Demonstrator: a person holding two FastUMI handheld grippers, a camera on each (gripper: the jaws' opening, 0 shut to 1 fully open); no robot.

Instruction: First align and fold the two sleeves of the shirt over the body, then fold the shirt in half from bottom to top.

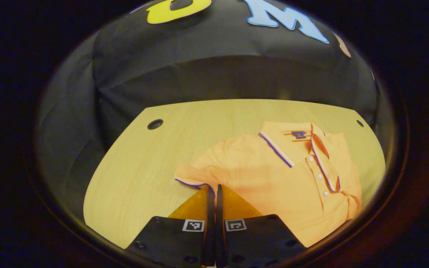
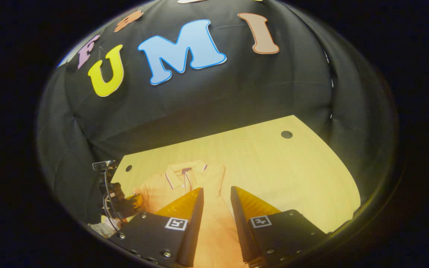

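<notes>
Left gripper view: left tool (image 1: 214, 188) pinches shirt (image 1: 285, 178) sleeve cuff (image 1: 194, 181).

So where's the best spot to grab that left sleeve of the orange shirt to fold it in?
Probably at the striped cuff of the orange shirt's spread sleeve, coming from the outer, bare wooden table side. That hem is a free edge lying flat, pointing away from the body. The left gripper sits there, fingers nearly together.

Both views look down across the table (image 1: 136, 167) toward the wall; both share the shirt (image 1: 274, 178)
</notes>
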